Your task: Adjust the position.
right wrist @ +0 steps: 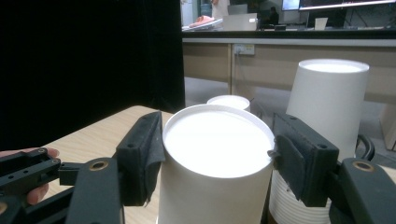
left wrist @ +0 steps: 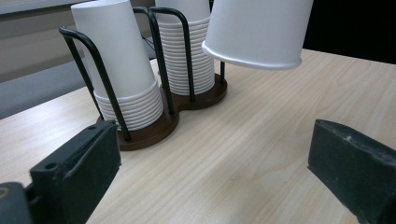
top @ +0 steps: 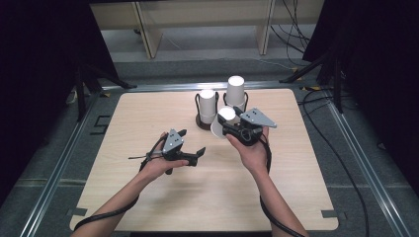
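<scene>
High view, left to right: the left gripper point(top: 190, 143) waits at centre-left, jaws spread and empty; the right gripper point(top: 228, 124) pinches an upturned paper cup point(top: 220, 123) just lifted (I'd judge) off the cup rack point(top: 200, 121) at upper centre. Next: lower it onto bare table point(top: 148, 197).

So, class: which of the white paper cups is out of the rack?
The cup clamped upside down in the right gripper, held above the table; all the others sit stacked in the wire rack.
</scene>
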Action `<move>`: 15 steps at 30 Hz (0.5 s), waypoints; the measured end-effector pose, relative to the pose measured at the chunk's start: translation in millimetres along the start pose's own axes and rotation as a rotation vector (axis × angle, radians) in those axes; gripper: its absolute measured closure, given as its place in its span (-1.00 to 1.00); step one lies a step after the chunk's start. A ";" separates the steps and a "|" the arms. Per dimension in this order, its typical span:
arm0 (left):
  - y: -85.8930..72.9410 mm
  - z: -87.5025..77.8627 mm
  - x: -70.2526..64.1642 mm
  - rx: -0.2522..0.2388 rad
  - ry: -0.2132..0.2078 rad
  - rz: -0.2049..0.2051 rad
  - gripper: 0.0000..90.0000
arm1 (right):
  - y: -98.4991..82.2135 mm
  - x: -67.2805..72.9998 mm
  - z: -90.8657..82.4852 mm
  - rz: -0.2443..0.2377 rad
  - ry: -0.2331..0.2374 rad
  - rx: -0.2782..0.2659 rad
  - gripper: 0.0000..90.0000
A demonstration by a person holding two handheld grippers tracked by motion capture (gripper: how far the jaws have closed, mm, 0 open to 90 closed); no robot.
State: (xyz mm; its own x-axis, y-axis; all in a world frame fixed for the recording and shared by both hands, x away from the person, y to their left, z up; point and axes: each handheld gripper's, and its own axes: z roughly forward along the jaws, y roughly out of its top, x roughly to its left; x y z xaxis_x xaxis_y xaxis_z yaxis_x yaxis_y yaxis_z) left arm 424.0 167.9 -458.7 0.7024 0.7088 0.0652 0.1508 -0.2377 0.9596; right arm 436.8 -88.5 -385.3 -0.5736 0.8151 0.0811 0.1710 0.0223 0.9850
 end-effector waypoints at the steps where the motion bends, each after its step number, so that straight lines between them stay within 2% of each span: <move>1: -0.8 0.1 -0.6 0.001 -0.002 0.001 -0.96 | -1.6 -0.4 -0.1 0.010 -0.003 0.001 -0.18; 3: -2.6 1.8 -3.0 -0.010 -0.007 0.001 -0.96 | -4.1 -1.7 -1.0 0.023 0.000 0.001 -0.18; 4: -2.5 1.5 -4.4 0.001 -0.010 0.002 -0.96 | -5.1 -3.4 -1.5 0.022 0.003 0.000 -0.19; 5: -2.6 2.0 -5.2 -0.001 -0.012 0.000 -0.96 | -7.0 -4.8 -2.0 0.042 0.008 -0.014 -0.19; 8: -2.4 5.6 -8.1 -0.020 -0.016 -0.008 -0.96 | -9.8 -8.6 -6.0 0.056 -0.007 -0.006 -0.19; 10: -1.6 5.6 -10.1 -0.015 -0.015 -0.006 -0.96 | -11.8 -12.5 -9.3 0.096 -0.009 -0.011 -0.19; 11: -1.3 5.6 -11.3 -0.014 -0.018 -0.004 -0.96 | -12.2 -15.0 -10.4 0.084 -0.015 -0.017 -0.19; 12: -1.6 6.2 -12.8 -0.021 -0.021 -0.006 -0.96 | -13.2 -15.6 -12.0 0.121 -0.012 -0.015 -0.19; 15: -2.8 7.9 -16.3 -0.024 -0.031 -0.003 -0.96 | -16.4 -22.3 -15.7 0.169 -0.030 -0.017 -0.19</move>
State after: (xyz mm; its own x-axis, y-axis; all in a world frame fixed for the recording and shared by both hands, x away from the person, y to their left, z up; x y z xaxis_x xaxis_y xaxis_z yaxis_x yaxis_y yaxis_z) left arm 417.7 151.8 -464.6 0.7231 0.6886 0.0546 0.1365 -0.2199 0.9659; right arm 434.3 -116.1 -400.8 -0.5135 0.8233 0.2419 0.2497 -0.1264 0.9600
